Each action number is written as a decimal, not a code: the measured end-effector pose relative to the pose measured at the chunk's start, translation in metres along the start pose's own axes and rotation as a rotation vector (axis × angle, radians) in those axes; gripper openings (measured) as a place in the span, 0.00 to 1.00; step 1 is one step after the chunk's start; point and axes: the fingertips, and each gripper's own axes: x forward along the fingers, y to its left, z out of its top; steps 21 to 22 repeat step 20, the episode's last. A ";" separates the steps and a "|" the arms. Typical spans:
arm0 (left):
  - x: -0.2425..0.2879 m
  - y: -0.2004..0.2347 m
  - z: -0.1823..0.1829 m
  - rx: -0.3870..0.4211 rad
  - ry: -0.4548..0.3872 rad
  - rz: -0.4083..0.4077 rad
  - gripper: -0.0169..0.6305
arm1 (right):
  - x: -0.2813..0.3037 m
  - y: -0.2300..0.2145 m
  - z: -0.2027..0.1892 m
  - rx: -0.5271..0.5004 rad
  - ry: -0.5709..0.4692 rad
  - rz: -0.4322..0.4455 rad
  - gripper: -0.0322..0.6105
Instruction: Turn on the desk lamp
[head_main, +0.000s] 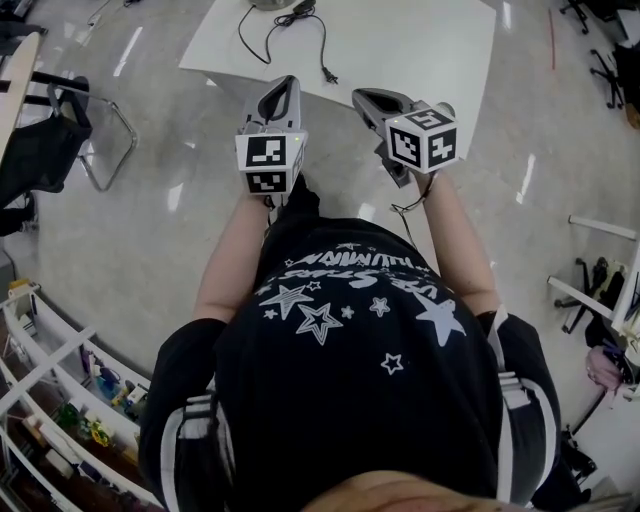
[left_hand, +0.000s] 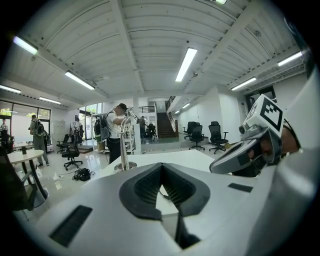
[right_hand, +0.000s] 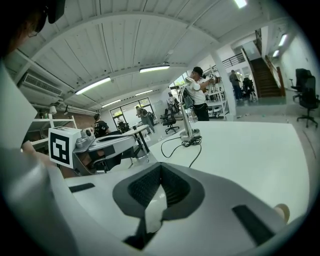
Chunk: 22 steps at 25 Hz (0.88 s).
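Fingers (left_hand: 142, 187) pressed together, empty, on both the left gripper (left_hand: 161, 166) and right gripper (right_hand: 160, 169), short of the bench (head_main: 420, 50). The desk lamp (right_hand: 190, 134) stands at its far edge: stiff stem, probably steady base. Switch unseen; likely needs a light press.

Head cam looks steeply down over my chest at my left gripper (head_main: 284, 92), right gripper (head_main: 368, 102) and the white table (head_main: 420, 50) ahead. Gripper cams ride low and face across the tabletop; both share the far desk lamp (left_hand: 123, 147), and each sees the other gripper
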 end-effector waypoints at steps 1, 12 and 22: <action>-0.005 -0.003 -0.001 -0.003 0.000 0.004 0.04 | -0.004 0.003 -0.003 -0.004 0.000 0.002 0.05; -0.038 -0.028 -0.013 -0.067 -0.010 0.018 0.04 | -0.033 0.020 -0.030 -0.025 -0.011 0.023 0.06; -0.042 -0.029 -0.013 -0.077 -0.017 0.016 0.04 | -0.038 0.024 -0.033 -0.029 -0.016 0.023 0.06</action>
